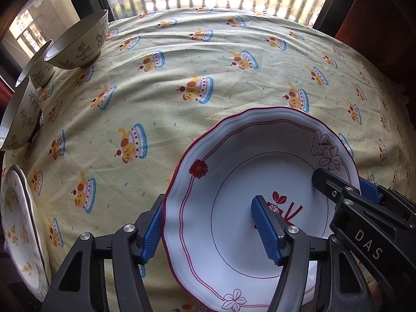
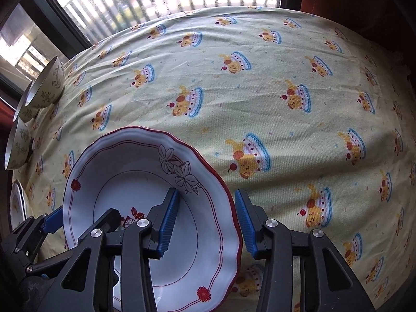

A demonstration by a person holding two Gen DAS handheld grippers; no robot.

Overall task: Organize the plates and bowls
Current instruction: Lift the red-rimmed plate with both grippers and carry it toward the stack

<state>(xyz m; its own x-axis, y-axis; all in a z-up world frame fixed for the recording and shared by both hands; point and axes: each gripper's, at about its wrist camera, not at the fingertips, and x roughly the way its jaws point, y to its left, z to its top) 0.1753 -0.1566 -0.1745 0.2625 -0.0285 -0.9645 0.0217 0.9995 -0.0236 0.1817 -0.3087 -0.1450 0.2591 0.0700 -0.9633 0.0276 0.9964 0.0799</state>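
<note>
Left wrist view first: my left gripper [image 1: 208, 230] straddles the near-left rim of the red-trimmed plate [image 1: 234, 239], one pad outside the rim, one inside over the well. Jaws stand partway open; I see a gap at the inner pad, so I read no firm clamp here. My right gripper [image 2: 206, 222] does the same on the opposite rim, one pad inside the plate [image 2: 145, 208], one outside over the cloth. Also partway open, pads close to the rim but I can't confirm they press. A white edge shows under the plate near the bottom of the right view, maybe another plate beneath; can't tell.

Plate sits near my edge of the tablecloth [image 1: 182, 104], both grippers on it, so I judge this as the grab step for one plate, not yet lifted.

Further left, a yellow-flowered plate [image 1: 18, 221] lies at the cloth's edge, looks like a stack of two, unsure. Beyond that, three green leaf-pattern bowls [image 1: 80, 41] stand close together at the far-left corner, separate, not nested.

Judgement: early to middle. Bowls grouped but unstacked, red plate still apart from the flowered plates. Left to do: clamp, carry, stack, then maybe nest bowls.
</note>
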